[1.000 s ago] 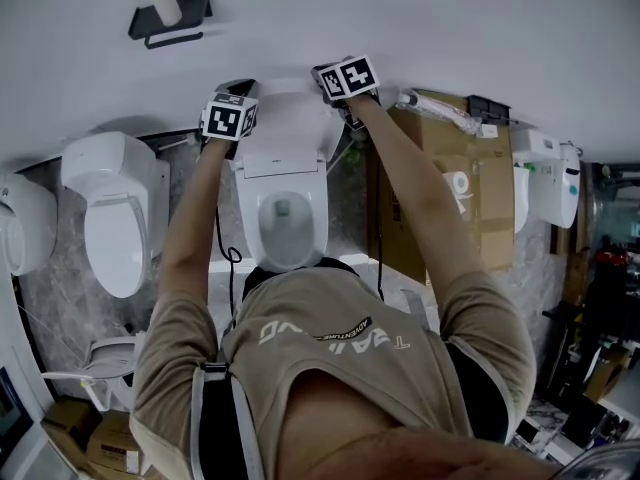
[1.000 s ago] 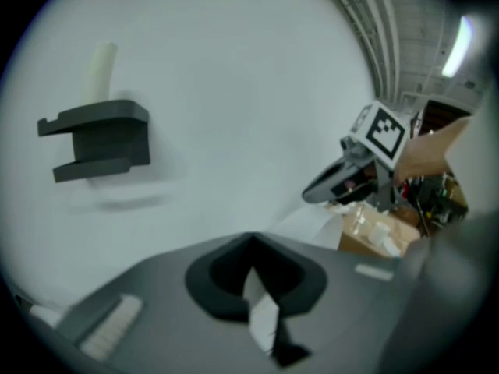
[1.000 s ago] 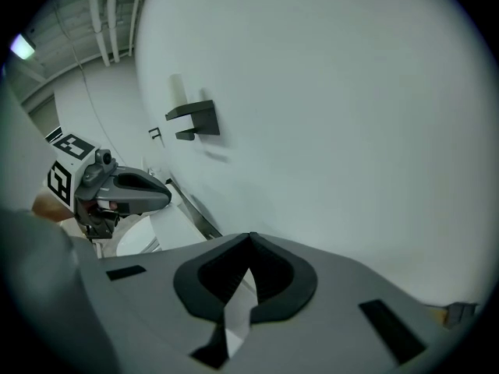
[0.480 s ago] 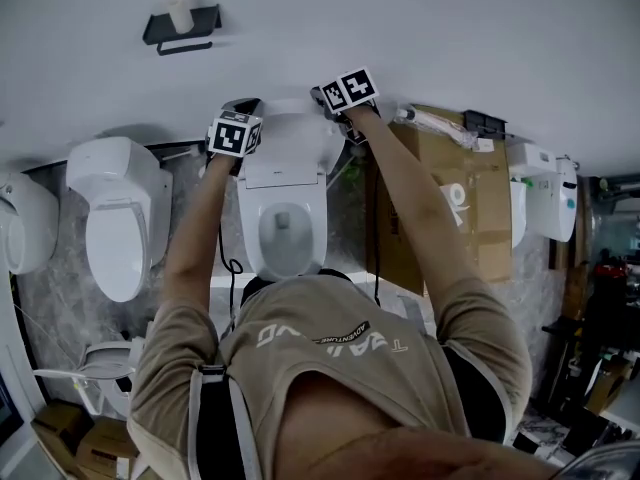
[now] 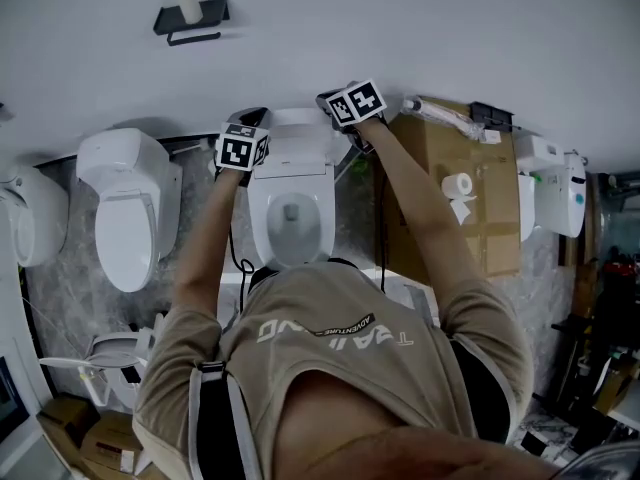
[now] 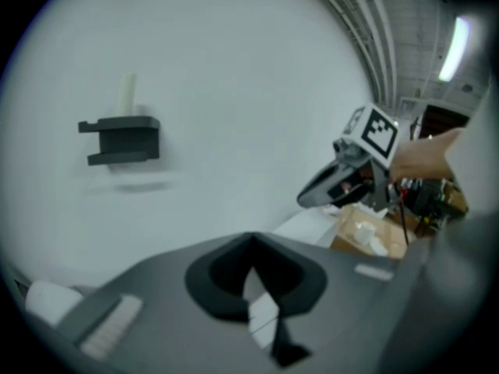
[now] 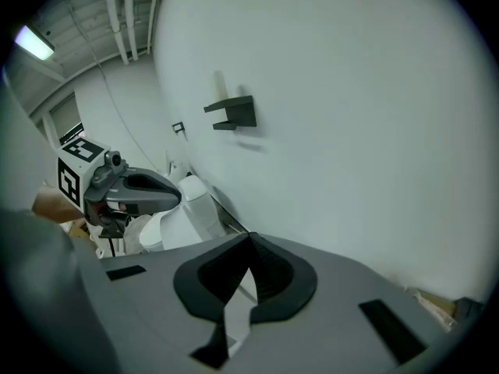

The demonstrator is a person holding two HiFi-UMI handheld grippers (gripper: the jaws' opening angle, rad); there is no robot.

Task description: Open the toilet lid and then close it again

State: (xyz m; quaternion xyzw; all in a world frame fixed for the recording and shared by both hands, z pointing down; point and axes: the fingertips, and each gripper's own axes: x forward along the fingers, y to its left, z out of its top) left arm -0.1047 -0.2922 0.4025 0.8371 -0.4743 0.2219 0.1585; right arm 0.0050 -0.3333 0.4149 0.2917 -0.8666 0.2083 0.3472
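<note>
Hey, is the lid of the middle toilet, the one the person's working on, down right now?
No, the head view shows the bowl exposed, with the lid raised behind it.

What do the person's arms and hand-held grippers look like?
The left hand-held gripper and right hand-held gripper are dark grey with black jaw pads, each topped by a white cube of black square markers. A black cable trails from the left. Arms are bare below short tan T-shirt sleeves.
</note>
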